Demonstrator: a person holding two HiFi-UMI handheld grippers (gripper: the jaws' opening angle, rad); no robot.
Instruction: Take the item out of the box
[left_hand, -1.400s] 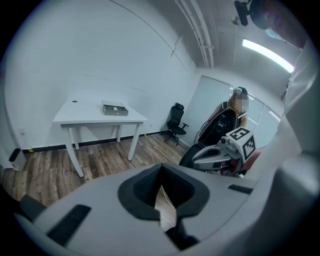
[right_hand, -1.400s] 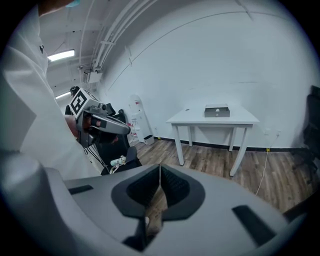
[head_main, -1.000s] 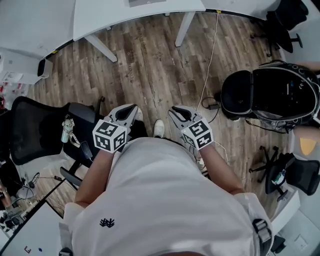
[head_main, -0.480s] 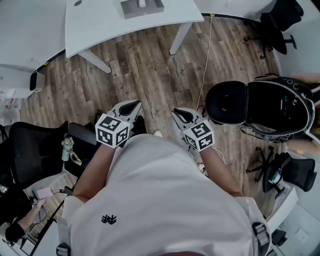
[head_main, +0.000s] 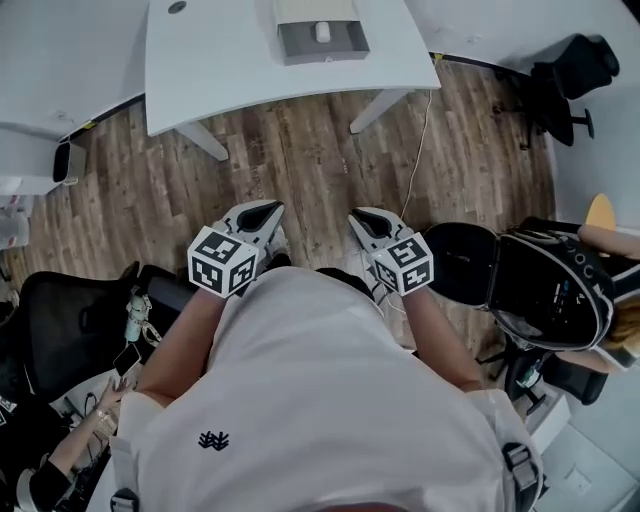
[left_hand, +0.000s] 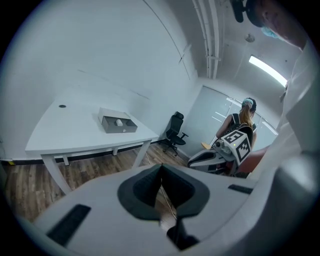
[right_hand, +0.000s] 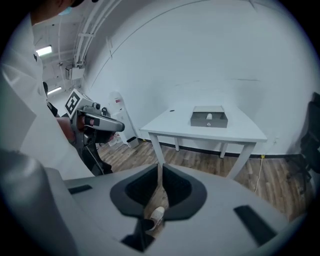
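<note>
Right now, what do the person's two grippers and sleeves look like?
The left gripper and right gripper match: pale grey shells tapering to black padded jaws, each topped by a white cube with black square markers. The person wears a white short-sleeved shirt with a small dark logo.

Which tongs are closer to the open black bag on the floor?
Right. The right tongs, jaws just closing with nothing between, hang left of the bag in the head view; the left tongs are farther left of it.
</note>
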